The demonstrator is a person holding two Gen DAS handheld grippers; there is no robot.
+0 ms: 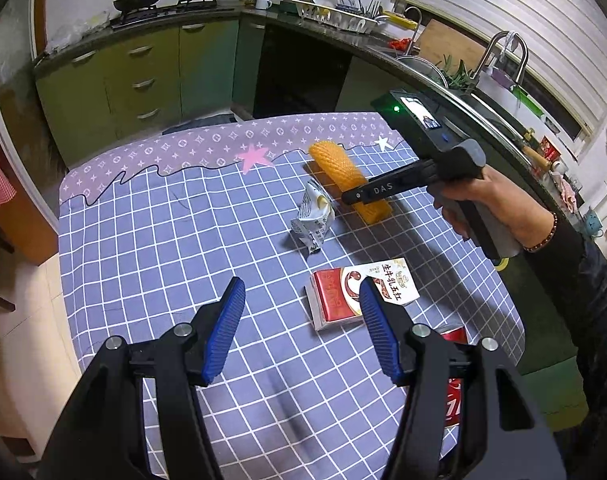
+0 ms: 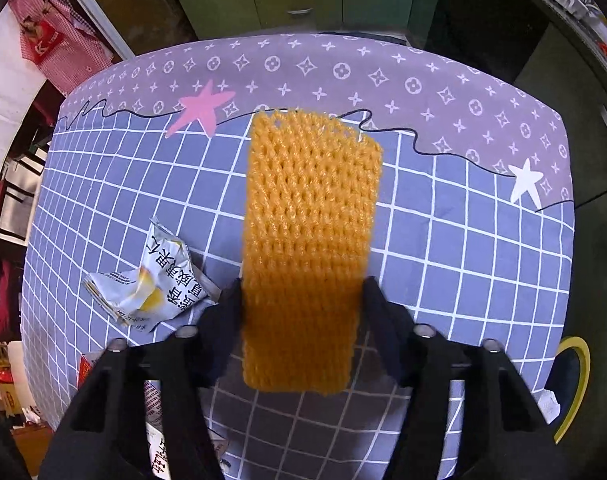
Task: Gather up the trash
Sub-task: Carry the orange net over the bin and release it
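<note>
An orange foam fruit net (image 2: 309, 240) lies between the fingers of my right gripper (image 2: 301, 308), which is shut on its near part and holds it over the checked tablecloth (image 2: 463, 260); it also shows in the left wrist view (image 1: 343, 172) under the right gripper (image 1: 359, 196). A crumpled silver snack wrapper (image 1: 313, 216) lies left of it, also in the right wrist view (image 2: 151, 280). A red-and-white milk carton (image 1: 343, 296) lies flat just beyond my left gripper (image 1: 301, 300), which is open and empty above the table. A red can (image 1: 453, 380) is partly hidden behind its right finger.
The table (image 1: 143, 240) stands in a kitchen with green cabinets (image 1: 143, 72) behind it and a counter with a sink (image 1: 463, 80) at the right. A yellow-rimmed bin (image 2: 571, 384) sits off the table's right edge.
</note>
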